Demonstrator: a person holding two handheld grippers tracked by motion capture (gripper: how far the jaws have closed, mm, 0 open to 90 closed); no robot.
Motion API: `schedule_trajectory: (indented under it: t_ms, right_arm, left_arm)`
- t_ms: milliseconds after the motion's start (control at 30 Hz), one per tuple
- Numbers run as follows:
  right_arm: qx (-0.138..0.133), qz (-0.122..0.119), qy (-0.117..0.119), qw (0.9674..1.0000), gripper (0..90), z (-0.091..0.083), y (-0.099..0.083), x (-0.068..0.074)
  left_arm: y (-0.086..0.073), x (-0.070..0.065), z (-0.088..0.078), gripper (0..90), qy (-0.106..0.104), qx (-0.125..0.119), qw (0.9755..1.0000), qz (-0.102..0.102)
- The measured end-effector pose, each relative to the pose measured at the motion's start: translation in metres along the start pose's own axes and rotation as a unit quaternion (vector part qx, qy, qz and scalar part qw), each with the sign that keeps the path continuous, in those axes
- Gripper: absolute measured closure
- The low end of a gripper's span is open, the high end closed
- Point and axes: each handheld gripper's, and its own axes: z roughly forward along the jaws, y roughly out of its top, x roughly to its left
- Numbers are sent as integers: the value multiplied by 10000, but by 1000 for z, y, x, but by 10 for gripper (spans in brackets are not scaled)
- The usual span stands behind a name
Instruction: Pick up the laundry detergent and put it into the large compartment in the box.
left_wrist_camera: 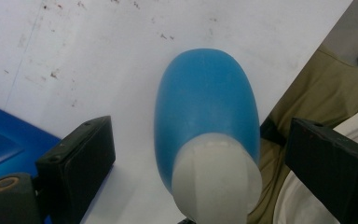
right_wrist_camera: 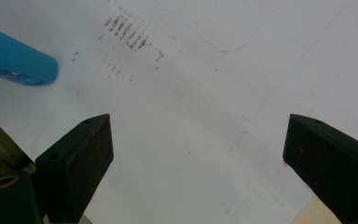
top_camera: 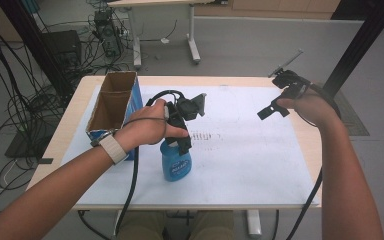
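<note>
While one open cardboard box [top_camera: 111,102] stands at the table's left edge, the single blue bottle [top_camera: 176,159] stands upright just right of it, its white cap [left_wrist_camera: 216,177] between my left claw's [top_camera: 182,131] spread jaws — untouched — my right claw [top_camera: 275,107], also spread, well off right.

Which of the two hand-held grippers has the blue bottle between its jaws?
The left hand-held gripper: its open jaws stand on either side of the blue bottle without touching it. The right hand-held gripper hangs open over the white mat.
</note>
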Motion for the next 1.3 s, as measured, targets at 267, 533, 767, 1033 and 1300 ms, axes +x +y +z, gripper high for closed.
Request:
schedule_trajectory:
  t_ms: [267,533,767,1033,1300]
  right_arm:
    - [-1,3,-4,10000,82,0,0,0]
    - [1,4,0,10000,82,0,0,-1]
    - [0,16,1,10000,82,0,-1,-1]
    - [-3,5,8,10000,82,1,-2,-2]
    - [-7,18,13,10000,82,1,-2,-2]
  left_arm:
    - [0,0,0,89,-4,-7,10000,4]
    - [1,0,1,90,-12,-11,10000,-23]
    - [1,0,1,89,-6,-25,10000,-22]
    - [0,1,1,90,-9,-28,10000,-38]
    - [1,1,2,89,-22,-19,10000,-39]
